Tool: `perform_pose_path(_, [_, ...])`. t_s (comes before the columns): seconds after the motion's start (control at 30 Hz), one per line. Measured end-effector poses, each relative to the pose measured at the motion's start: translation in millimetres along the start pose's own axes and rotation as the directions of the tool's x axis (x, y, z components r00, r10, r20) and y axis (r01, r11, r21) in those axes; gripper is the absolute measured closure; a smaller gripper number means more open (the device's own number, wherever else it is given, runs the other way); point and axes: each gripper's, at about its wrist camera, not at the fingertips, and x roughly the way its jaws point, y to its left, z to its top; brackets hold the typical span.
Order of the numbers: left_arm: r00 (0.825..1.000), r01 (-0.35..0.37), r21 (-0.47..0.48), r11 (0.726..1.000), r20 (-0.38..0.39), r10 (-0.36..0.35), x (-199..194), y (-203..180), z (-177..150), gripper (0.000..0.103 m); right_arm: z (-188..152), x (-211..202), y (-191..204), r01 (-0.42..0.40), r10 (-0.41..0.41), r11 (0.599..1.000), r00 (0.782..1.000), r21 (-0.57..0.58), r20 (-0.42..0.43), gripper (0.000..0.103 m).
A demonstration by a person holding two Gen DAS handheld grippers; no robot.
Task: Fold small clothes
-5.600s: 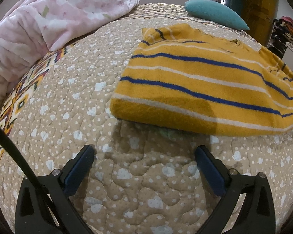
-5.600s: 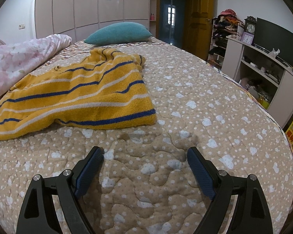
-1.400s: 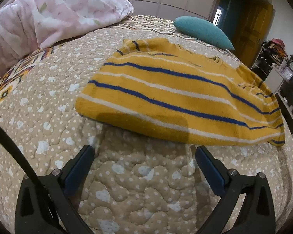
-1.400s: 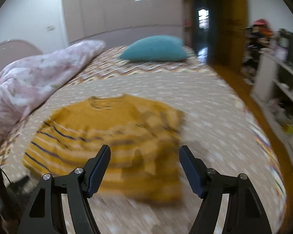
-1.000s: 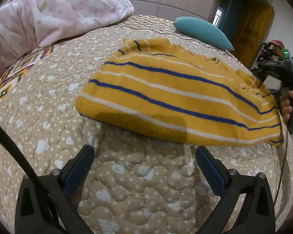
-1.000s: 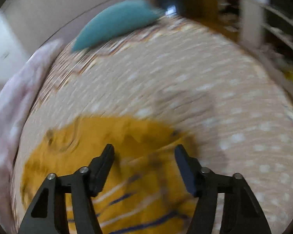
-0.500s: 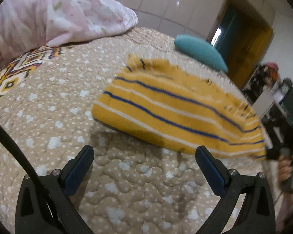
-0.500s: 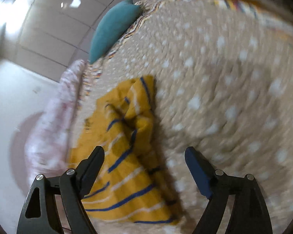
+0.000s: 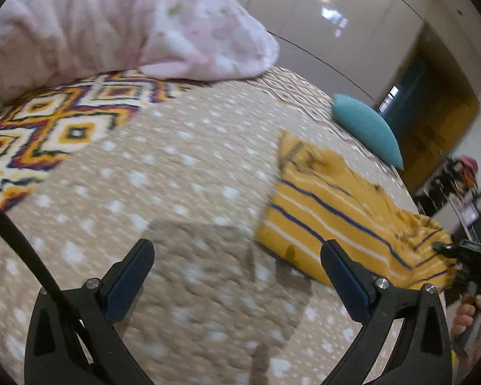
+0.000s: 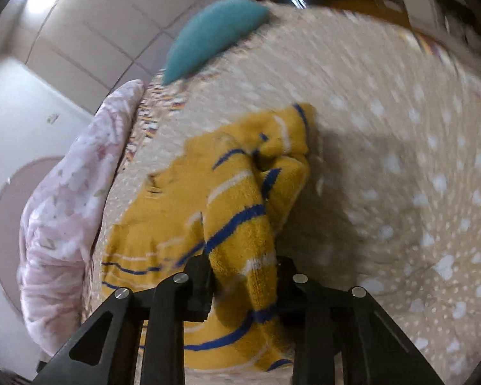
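Note:
A small yellow sweater [image 9: 343,215] with blue and white stripes lies on the tan dotted quilt [image 9: 182,192]. In the right wrist view my right gripper [image 10: 243,276] is shut on a bunched edge of the sweater [image 10: 237,211]. It also shows in the left wrist view [image 9: 465,256], at the sweater's far right end, held by a hand. My left gripper [image 9: 237,269] is open and empty over bare quilt, left of the sweater's near corner.
A pink floral duvet [image 9: 112,25] is heaped at the back left. A teal pillow [image 9: 365,128] lies beyond the sweater. White wardrobe doors [image 9: 320,22] and a wooden door [image 9: 439,131] stand behind the bed.
My right gripper swung round to the sweater's right end and shut on its edge. My left gripper drew back and turned left, so the sweater now sits to its right.

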Motion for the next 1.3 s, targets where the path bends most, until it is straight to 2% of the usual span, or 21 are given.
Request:
perform_pose_path(0.13, [1.000,-0.013,-0.087,0.996,0.024,0.015,-6.1,27.5,12.2,0.000,0.1,-1.9,90.4,-0.018,0.020,0.987,1.000,-0.159,0.013,0.075])
perform_pose_path(0.17, [0.999,-0.016,-0.106,0.994,0.028,0.019,-6.9,34.3,14.8,0.000,-6.3,5.5,121.8,-0.022,0.023,0.976,1.000,-0.215,-0.001,0.075])
perform_pose_path(0.27, [0.999,-0.027,-0.138,0.990,0.032,0.032,-9.2,47.2,18.0,0.000,-29.7,36.6,181.4,-0.010,-0.006,0.945,0.999,-0.326,-0.047,0.076])
perform_pose_path(0.4, [0.998,-0.048,-0.150,0.988,0.044,0.055,-12.4,57.4,21.5,0.000,-67.7,86.5,217.6,0.004,-0.067,0.912,0.988,-0.411,-0.139,0.076])
perform_pose_path(0.47, [0.997,-0.060,-0.153,0.986,0.048,0.068,-13.3,59.7,22.4,0.000,-88.2,113.3,227.3,0.034,-0.127,0.884,0.977,-0.466,-0.170,0.076])
perform_pose_path(0.53, [0.997,-0.058,-0.163,0.985,0.043,0.065,-13.0,63.7,24.2,0.000,-100.8,125.0,234.6,0.058,-0.167,0.846,0.973,-0.529,-0.161,0.067])
perform_pose_path(0.57, [0.997,-0.055,-0.169,0.984,0.040,0.062,-12.0,65.0,24.7,0.000,-104.1,124.1,238.6,0.045,-0.153,0.835,0.976,-0.549,-0.153,0.052])
perform_pose_path(0.6, [0.998,-0.052,-0.177,0.983,0.037,0.059,-11.5,66.9,25.3,0.000,-105.4,120.8,240.1,0.012,-0.119,0.835,0.980,-0.550,-0.159,0.034])
perform_pose_path(0.67, [0.997,-0.056,-0.185,0.981,0.035,0.063,-10.4,68.7,26.3,0.000,-104.5,111.8,243.9,-0.070,-0.037,0.845,0.981,-0.530,-0.189,0.025])
perform_pose_path(0.73, [0.997,-0.061,-0.190,0.980,0.035,0.069,-9.6,69.7,26.5,0.000,-102.0,105.8,247.4,-0.130,0.019,0.844,0.977,-0.521,-0.212,0.025])
perform_pose_path(0.83, [0.997,-0.063,-0.188,0.980,0.035,0.071,-8.9,69.5,26.1,0.000,-96.3,101.8,244.5,-0.219,0.093,0.852,0.957,-0.476,-0.276,0.025])
perform_pose_path(0.93, [0.997,-0.065,-0.179,0.982,0.032,0.071,-7.9,68.1,26.0,0.000,-88.8,90.7,232.8,-0.303,0.175,0.870,0.927,-0.389,-0.331,0.025])
perform_pose_path(1.07, [0.997,-0.061,-0.182,0.981,0.026,0.067,-6.7,68.4,25.8,0.000,-77.0,69.1,215.5,-0.414,0.316,0.869,0.886,-0.270,-0.340,0.024])
perform_pose_path(1.13, [0.998,-0.059,-0.191,0.980,0.023,0.065,-6.3,70.1,26.0,0.000,-76.0,56.1,208.1,-0.411,0.324,0.869,0.893,-0.276,-0.311,0.024])
perform_pose_path(1.17, [0.998,-0.056,-0.199,0.978,0.022,0.062,-6.1,71.6,26.1,0.000,-77.2,50.2,203.5,-0.390,0.310,0.874,0.907,-0.291,-0.286,0.025])
perform_pose_path(1.2, [0.998,-0.054,-0.204,0.977,0.021,0.060,-6.0,72.5,26.2,0.000,-79.3,46.6,198.7,-0.353,0.279,0.883,0.925,-0.308,-0.259,0.030])
perform_pose_path(1.23, [0.998,-0.052,-0.210,0.976,0.020,0.057,-5.9,73.4,26.2,0.000,-80.3,47.9,196.4,-0.316,0.244,0.893,0.939,-0.321,-0.244,0.037])
perform_pose_path(1.27, [0.998,-0.051,-0.213,0.976,0.022,0.057,-5.9,73.7,26.2,0.000,-84.3,51.8,193.3,-0.259,0.184,0.905,0.954,-0.338,-0.237,0.054])
perform_pose_path(1.3, [0.998,-0.050,-0.215,0.975,0.024,0.057,-5.9,73.4,25.9,0.000,-85.7,56.1,191.7,-0.248,0.170,0.908,0.955,-0.338,-0.244,0.064])
